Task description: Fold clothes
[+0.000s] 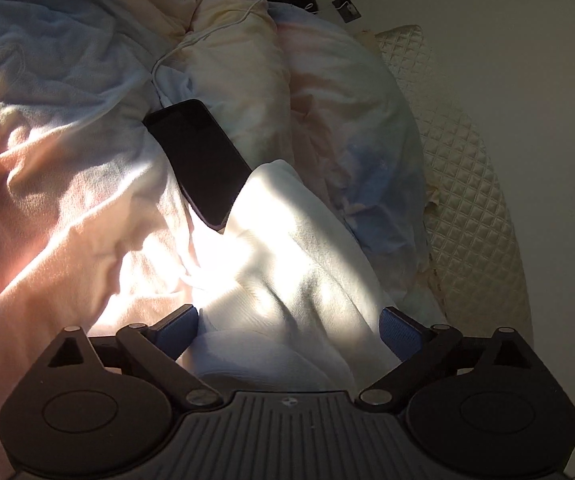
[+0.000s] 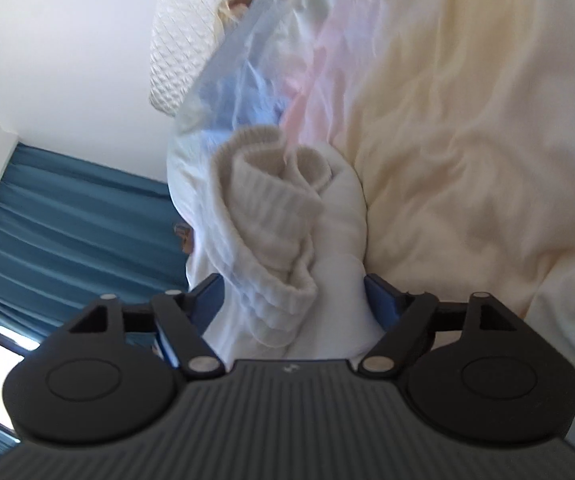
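Note:
A white knitted garment (image 1: 287, 248) lies bunched on the pastel duvet (image 1: 67, 168) in a patch of sun, its far end resting against a black phone. My left gripper (image 1: 291, 332) stands open wide, with the garment's near end lying between its blue pads (image 1: 179, 334), which do not press on it. In the right wrist view the same white garment (image 2: 279, 224) shows rolled ribbed cuffs. My right gripper (image 2: 295, 300) is open around it, blue pads (image 2: 381, 300) on either side of the bundle, with no squeeze visible.
A black phone (image 1: 199, 160) with a white cable (image 1: 207, 32) lies on the duvet just beyond the garment. A quilted mattress edge (image 1: 459, 168) runs along the right beside a white wall. A blue curtain (image 2: 67, 216) and a window (image 2: 7, 344) are at the left.

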`<state>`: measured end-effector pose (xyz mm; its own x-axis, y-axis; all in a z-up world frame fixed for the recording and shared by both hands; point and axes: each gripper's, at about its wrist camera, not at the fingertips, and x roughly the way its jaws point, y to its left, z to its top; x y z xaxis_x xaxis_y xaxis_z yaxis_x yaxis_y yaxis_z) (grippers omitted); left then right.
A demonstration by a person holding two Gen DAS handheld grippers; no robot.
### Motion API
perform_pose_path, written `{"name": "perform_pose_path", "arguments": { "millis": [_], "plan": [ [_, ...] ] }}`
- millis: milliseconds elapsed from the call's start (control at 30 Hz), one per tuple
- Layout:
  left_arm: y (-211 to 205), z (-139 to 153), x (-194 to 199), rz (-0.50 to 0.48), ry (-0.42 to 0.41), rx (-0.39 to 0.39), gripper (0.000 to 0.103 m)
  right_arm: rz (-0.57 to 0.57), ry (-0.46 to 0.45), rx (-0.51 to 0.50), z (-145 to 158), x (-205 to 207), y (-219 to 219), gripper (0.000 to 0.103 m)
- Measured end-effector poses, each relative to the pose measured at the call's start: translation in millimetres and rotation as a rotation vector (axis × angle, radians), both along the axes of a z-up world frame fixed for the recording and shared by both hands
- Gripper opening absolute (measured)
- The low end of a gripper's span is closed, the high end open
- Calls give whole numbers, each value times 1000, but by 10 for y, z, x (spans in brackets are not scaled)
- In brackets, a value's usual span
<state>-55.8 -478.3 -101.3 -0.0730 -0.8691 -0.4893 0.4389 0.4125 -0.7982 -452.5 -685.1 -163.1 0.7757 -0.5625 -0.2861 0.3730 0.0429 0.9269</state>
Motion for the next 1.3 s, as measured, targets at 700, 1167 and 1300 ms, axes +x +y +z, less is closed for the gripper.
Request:
{"name": "perform_pose_path", "arguments": {
  "millis": [700,1167,1300],
  "plan": [
    [1112,1625,-1139,-138,-593,-24,103,77,336,-406,1628,-52,1045,84],
    [1944,2094,-1724,-124,-833,-6,103,114,578,-582,2052,308,2136,84],
    [2137,2037,-1762,-119,-848,19,103,122,653,-627,2030,433,2431,83]
  ]
}}
